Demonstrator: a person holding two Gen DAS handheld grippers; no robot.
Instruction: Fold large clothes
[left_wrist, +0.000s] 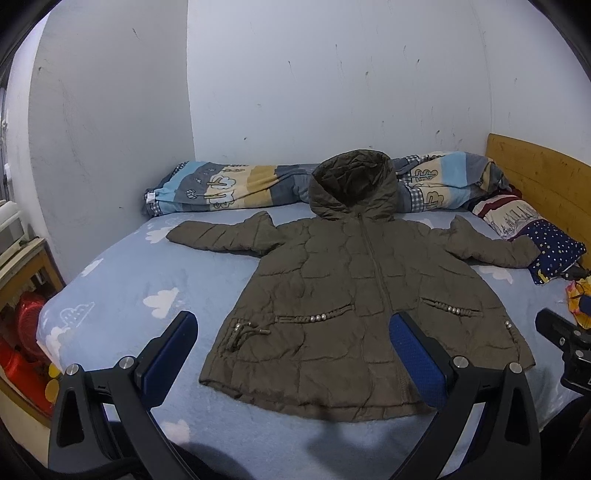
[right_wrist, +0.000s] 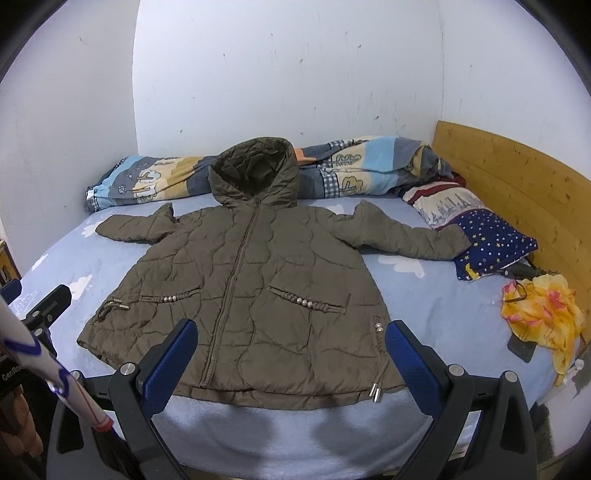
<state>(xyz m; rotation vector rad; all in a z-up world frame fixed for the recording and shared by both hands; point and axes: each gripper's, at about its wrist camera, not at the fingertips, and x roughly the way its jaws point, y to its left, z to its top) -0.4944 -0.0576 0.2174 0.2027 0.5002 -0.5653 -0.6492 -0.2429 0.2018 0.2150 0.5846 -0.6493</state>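
An olive-brown quilted hooded coat (left_wrist: 332, 288) lies flat, front up and zipped, on a light blue bed (left_wrist: 140, 280), sleeves spread to both sides and hood toward the wall. It also shows in the right wrist view (right_wrist: 243, 280). My left gripper (left_wrist: 293, 332) is open and empty, held above the coat's hem near the bed's front edge. My right gripper (right_wrist: 290, 338) is open and empty, also above the hem, toward the coat's right side. Part of the right gripper shows at the edge of the left wrist view (left_wrist: 565, 339).
A rolled patterned quilt (left_wrist: 229, 188) lies along the wall behind the hood. A star-patterned pillow (right_wrist: 491, 240) touches the right sleeve's end. A yellow cloth (right_wrist: 543, 314) and a dark phone (right_wrist: 521, 349) lie at the right. A wooden headboard (right_wrist: 517, 177) stands at the right. Red items (left_wrist: 26, 332) sit left of the bed.
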